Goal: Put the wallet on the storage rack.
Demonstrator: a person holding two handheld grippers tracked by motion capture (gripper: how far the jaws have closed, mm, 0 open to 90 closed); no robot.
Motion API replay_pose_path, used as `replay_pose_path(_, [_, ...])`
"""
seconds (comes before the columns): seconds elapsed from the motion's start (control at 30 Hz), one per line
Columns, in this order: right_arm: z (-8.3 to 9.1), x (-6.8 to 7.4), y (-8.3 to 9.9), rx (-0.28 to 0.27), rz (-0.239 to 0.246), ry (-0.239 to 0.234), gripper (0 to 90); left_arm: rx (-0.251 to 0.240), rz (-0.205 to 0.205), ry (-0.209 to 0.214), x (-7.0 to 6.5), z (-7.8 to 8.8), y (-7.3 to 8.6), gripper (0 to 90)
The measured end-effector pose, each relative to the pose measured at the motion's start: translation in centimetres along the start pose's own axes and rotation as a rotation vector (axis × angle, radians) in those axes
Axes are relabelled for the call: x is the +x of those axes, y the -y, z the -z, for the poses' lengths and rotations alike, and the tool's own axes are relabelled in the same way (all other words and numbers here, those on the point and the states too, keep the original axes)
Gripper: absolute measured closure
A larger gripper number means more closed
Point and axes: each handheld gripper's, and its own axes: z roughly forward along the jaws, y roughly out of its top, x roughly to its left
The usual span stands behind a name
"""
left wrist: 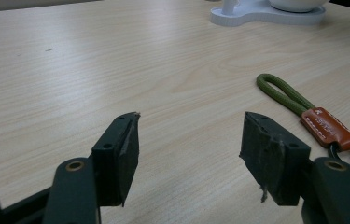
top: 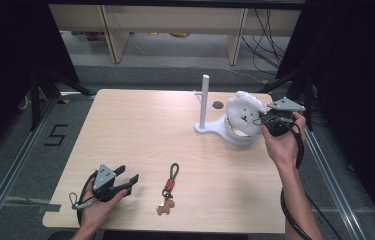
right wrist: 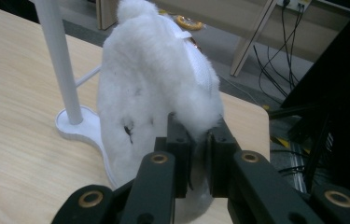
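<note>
while my left gripper [top: 126,181] rests near the table's [top: 140,125] front edge w/ jaws wide apart & nothing between them, the keychain [top: 168,190] lies flat just to its right, green loop pointing away from me. farther back on the right, my right gripper [top: 264,120] has its jaws pinched tight on the edge of a white fluffy plush [top: 243,114], held upright over the base of the white stand [top: 206,107], its pole just left of the plush.
</note>
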Motion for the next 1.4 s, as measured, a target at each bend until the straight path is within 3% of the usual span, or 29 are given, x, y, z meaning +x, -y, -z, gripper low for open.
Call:
replay_pose_path(0.17, [-0.7, -0.3, 0.0, 0.001, 0.019, 0.009, 83.3, 0.001, -0.003, 0.000, 0.0, 0.0, 0.0, 36.4])
replay_pose_path(0.2, [-0.7, -0.2, -0.1, 0.011, 0.000, 0.006, 83.3, 0.001, -0.003, 0.000, 0.0, 0.0, 0.0, 36.4])
replay_pose_path(0.37, [-1.5, -0.6, 0.0, -0.016, 0.027, 0.023, 83.2, 0.000, 0.000, 0.000, 0.0, 0.0, 0.0, 36.4])
replay_pose_path(0.5, [-2.0, -0.7, 0.1, 0.015, 0.012, 0.016, 83.3, 0.000, -0.002, 0.000, 0.0, 0.0, 0.0, 36.4])
replay_pose_path(1.07, [-3.9, -1.3, 0.6, 0.027, 0.040, 0.032, 83.2, -0.001, -0.007, 0.002, 0.0, 0.0, 0.0, 36.3])
replay_pose_path(1.13, [-4.0, -1.2, 0.7, 0.030, 0.026, 0.030, 83.2, -0.001, -0.009, 0.002, 0.0, 0.0, 0.0, 36.4])
replay_pose_path(1.17, [-4.2, -1.2, 0.8, 0.039, 0.053, 0.032, 83.2, -0.002, -0.009, 0.004, -0.1, 0.0, 0.0, 36.4])
replay_pose_path(1.2, [-4.2, -1.0, 0.9, 0.051, 0.024, 0.028, 83.2, -0.002, -0.009, 0.004, -0.1, 0.0, 0.0, 36.4])
replay_pose_path(1.4, [-4.7, -1.3, 1.4, 0.041, 0.078, 0.051, 83.1, -0.005, -0.012, 0.007, -0.2, 0.0, 0.0, 36.4])
